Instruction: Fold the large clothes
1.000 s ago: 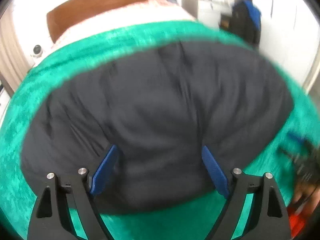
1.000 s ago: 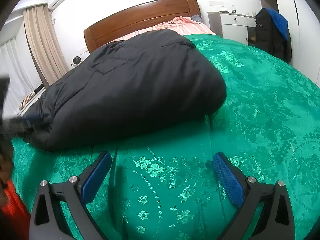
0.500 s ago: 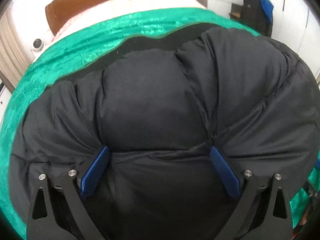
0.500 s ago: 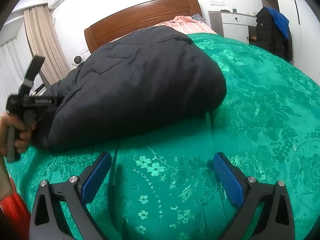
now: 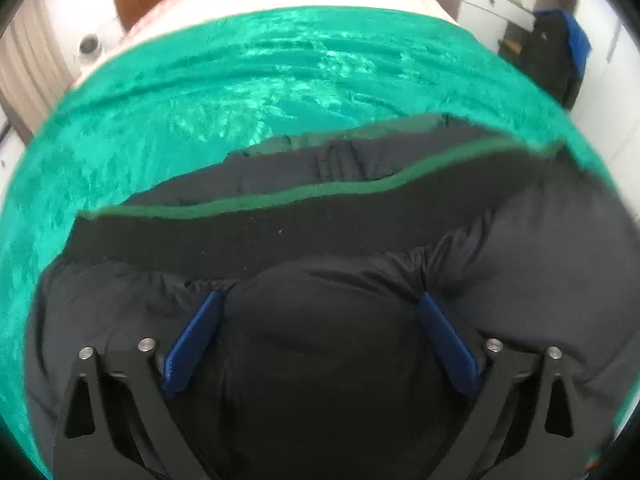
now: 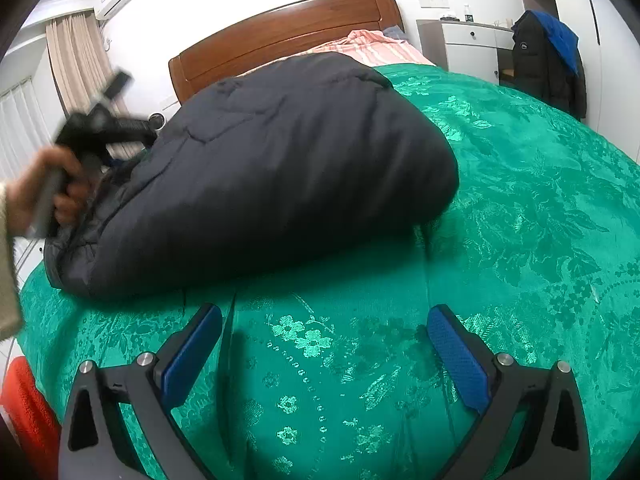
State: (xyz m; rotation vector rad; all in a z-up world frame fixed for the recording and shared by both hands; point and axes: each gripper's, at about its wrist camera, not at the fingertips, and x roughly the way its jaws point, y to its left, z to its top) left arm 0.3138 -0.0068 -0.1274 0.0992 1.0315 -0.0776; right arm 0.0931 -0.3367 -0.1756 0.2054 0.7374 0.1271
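Two views split the facts. From the left wrist, the left gripper (image 5: 318, 336) sits directly over the dark padded jacket (image 5: 360, 280), fingers spread wide with fabric bulging between them, nothing pinched. The right gripper (image 6: 324, 352) hovers equally spread over bare green bedspread (image 6: 540, 220); its camera alone shows the jacket's (image 6: 280, 168) long axis running leftward.
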